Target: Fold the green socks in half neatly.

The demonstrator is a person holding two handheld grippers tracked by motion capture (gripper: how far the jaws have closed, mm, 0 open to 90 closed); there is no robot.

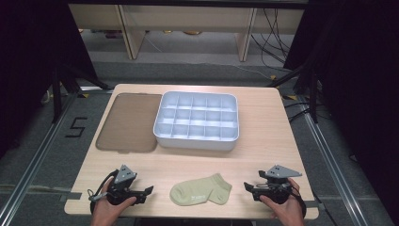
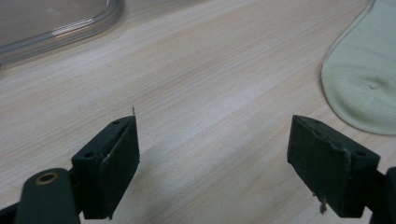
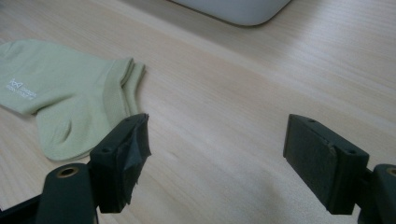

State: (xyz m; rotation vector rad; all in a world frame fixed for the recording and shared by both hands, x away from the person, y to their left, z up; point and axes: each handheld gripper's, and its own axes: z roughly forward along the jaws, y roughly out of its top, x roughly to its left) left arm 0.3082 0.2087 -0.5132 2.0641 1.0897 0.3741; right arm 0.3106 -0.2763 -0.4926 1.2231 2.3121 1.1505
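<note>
The pale green sock (image 1: 201,189) is lying flat near the front edge of the wooden table (image 1: 263,146), midway between my two claws and touching neither. Going from the left: the brownish clear lid (image 1: 128,122) is lying flat at the table's far left, just beside the white divided organizer tray (image 1: 196,120), which is sitting in the middle toward the back. In front of both, a wide band of bare wood is running the whole width of the table, giving me open room. Bare wood is also lying to each side of the sock.

The sock is looking short and ankle-length, folded flat, with its cuff end toward my right and its rounded toe toward my left. In the right gripper view, small white lettering is showing on the sock (image 3: 60,93), with the doubled cuff edge lying nearest my jaw. In the left gripper view, the sock's rounded end (image 2: 364,84) is sitting off to the right of my jaws.

My left hand (image 1: 109,207) is holding the left claw (image 1: 148,192) low over the table's front left, pointing inward toward the sock, jaws standing wide apart with bare wood between them. My right hand (image 1: 282,207) is holding the right claw (image 1: 247,188) likewise at the front right, pointing inward, jaws spread wide and gripping nothing.
</note>
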